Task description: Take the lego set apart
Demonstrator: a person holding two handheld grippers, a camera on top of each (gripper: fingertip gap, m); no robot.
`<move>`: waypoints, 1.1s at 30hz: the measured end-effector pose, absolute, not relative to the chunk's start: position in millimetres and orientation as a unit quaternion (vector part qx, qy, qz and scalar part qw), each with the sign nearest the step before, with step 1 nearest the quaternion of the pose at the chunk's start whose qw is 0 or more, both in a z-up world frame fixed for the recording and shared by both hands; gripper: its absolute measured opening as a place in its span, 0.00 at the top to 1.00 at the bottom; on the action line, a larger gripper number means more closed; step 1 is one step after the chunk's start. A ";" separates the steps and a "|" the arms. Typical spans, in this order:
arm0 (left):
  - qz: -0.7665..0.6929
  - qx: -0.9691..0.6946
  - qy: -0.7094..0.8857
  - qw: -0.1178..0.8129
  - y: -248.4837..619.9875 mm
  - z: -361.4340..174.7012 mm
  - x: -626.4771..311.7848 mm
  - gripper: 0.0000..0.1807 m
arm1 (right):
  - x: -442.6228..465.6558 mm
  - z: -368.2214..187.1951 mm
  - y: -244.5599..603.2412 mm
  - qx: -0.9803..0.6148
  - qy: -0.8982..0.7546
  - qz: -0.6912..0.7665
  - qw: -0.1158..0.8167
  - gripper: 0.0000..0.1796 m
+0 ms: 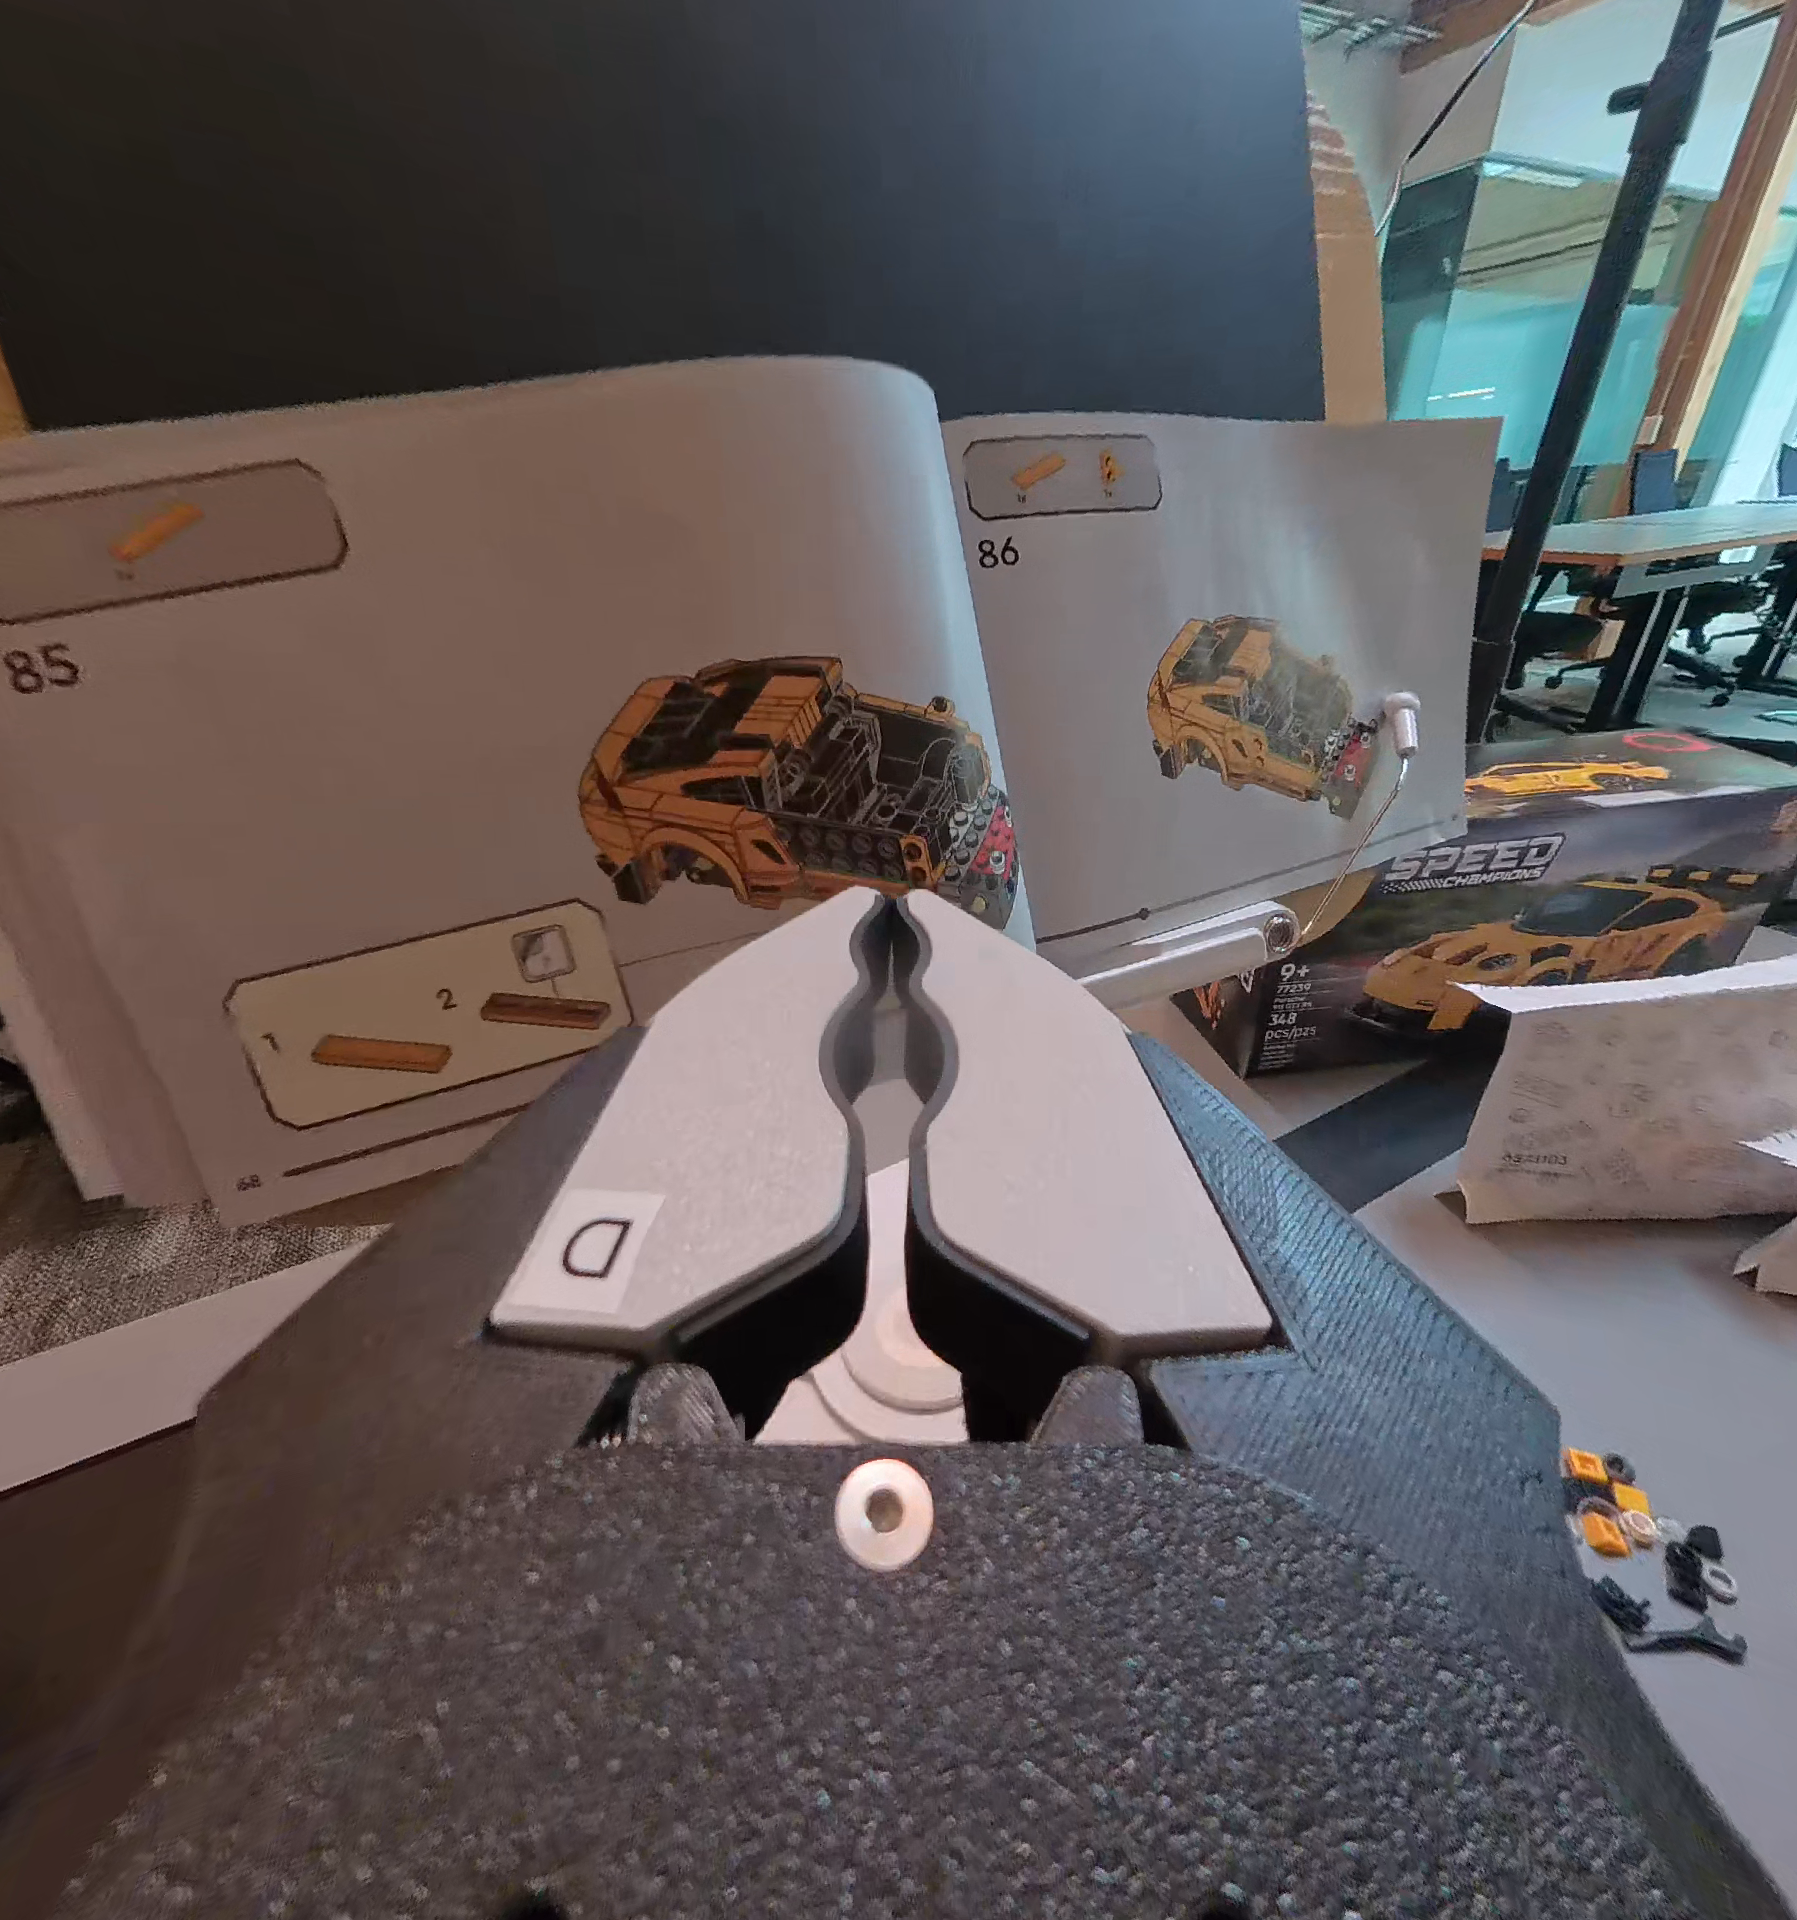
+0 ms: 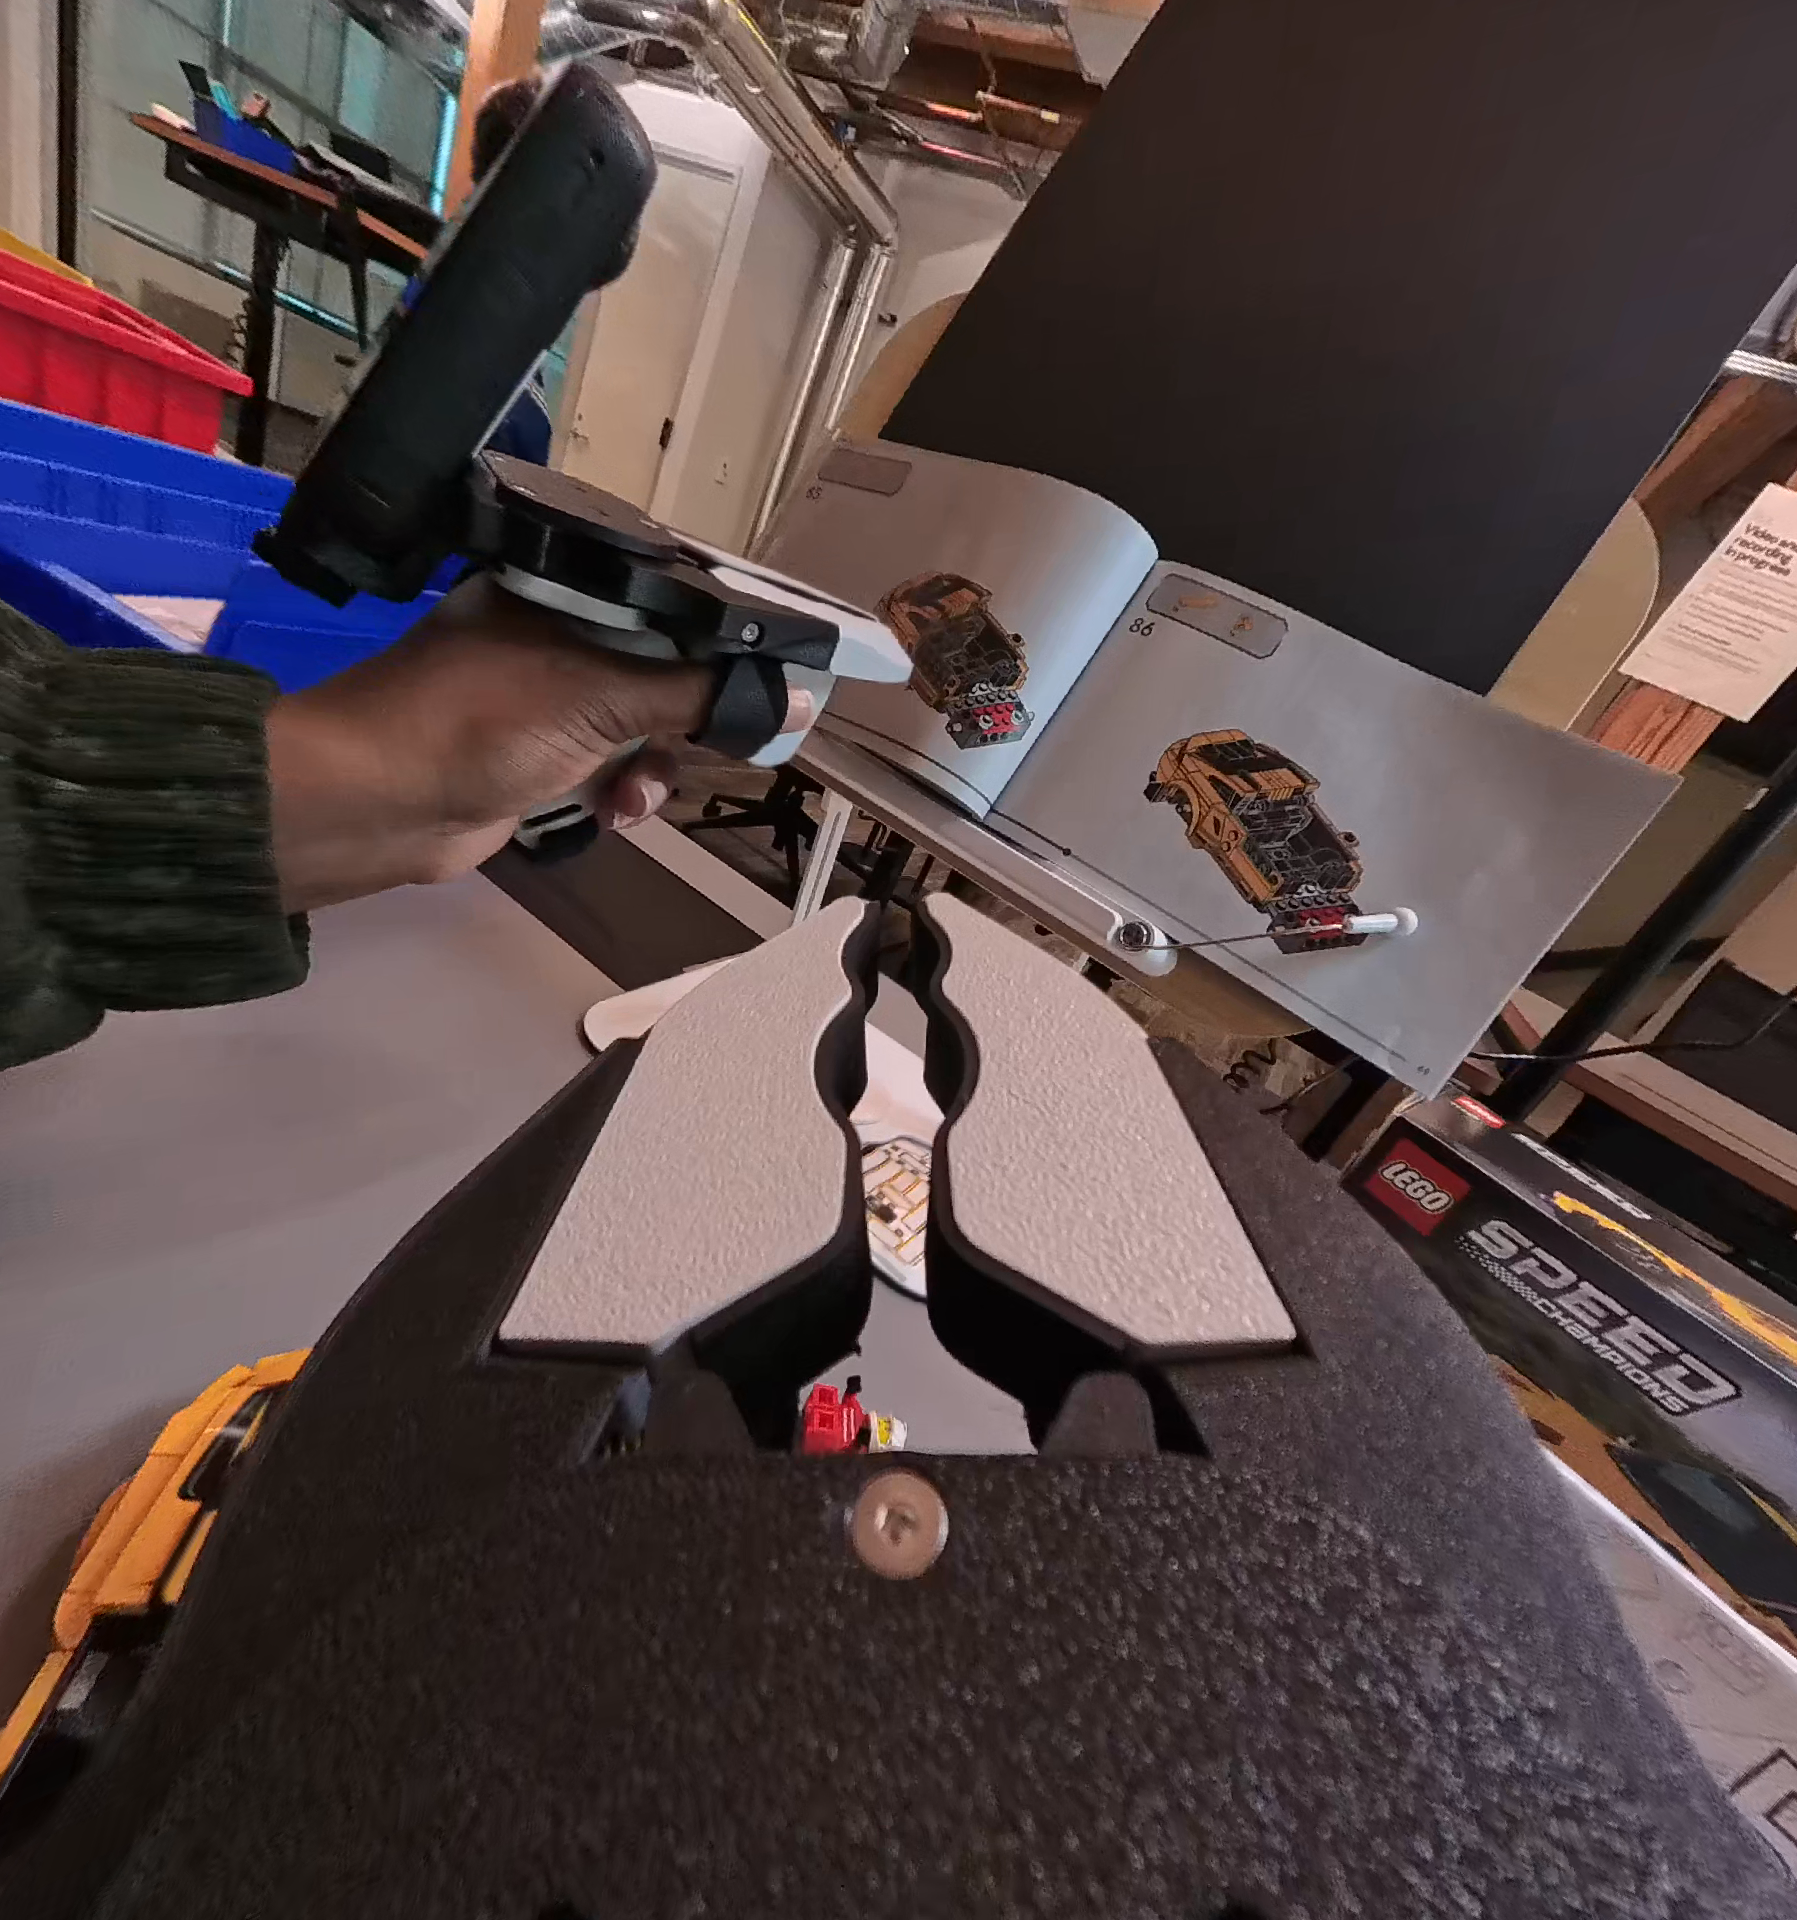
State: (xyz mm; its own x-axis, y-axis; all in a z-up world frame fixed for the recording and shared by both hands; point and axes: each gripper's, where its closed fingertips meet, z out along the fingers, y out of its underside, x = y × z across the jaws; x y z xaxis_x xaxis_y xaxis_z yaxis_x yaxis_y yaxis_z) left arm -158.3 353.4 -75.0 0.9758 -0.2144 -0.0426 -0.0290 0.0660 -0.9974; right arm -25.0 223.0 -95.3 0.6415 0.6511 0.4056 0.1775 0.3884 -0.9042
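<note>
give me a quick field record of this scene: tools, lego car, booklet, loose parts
left tool: shut, empty, raised in front of the booklet
right tool: slightly open, empty
lego car: yellow, on the grey table, lower left of the right wrist view
booklet: open on a stand, a wire clip holding the right page
loose parts: small yellow and black pieces on the table
box: right of the booklet

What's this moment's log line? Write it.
left claw: shut, empty | right claw: slightly open, empty | car: not gripped | manual: open
</note>
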 end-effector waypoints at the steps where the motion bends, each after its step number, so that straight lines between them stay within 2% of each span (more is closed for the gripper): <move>1: -0.061 -0.681 0.092 0.724 354.5 -77.3 -157.7 1.00 | -24.8 -96.3 224.0 -0.530 -0.391 0.162 0.735 0.97; 33: -0.049 -0.665 0.092 0.740 353.1 -83.1 -164.7 1.00 | -22.2 -109.7 231.6 -0.550 -0.381 0.188 0.719 0.97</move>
State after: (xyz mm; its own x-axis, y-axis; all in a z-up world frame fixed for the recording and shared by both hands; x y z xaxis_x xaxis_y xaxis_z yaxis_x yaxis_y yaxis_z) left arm -164.7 353.1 -83.1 0.9782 -0.1951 -0.0710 -0.0500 0.1107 -0.9926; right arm -22.2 231.6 -109.7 0.6391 0.6892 0.3414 0.1482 0.3252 -0.9339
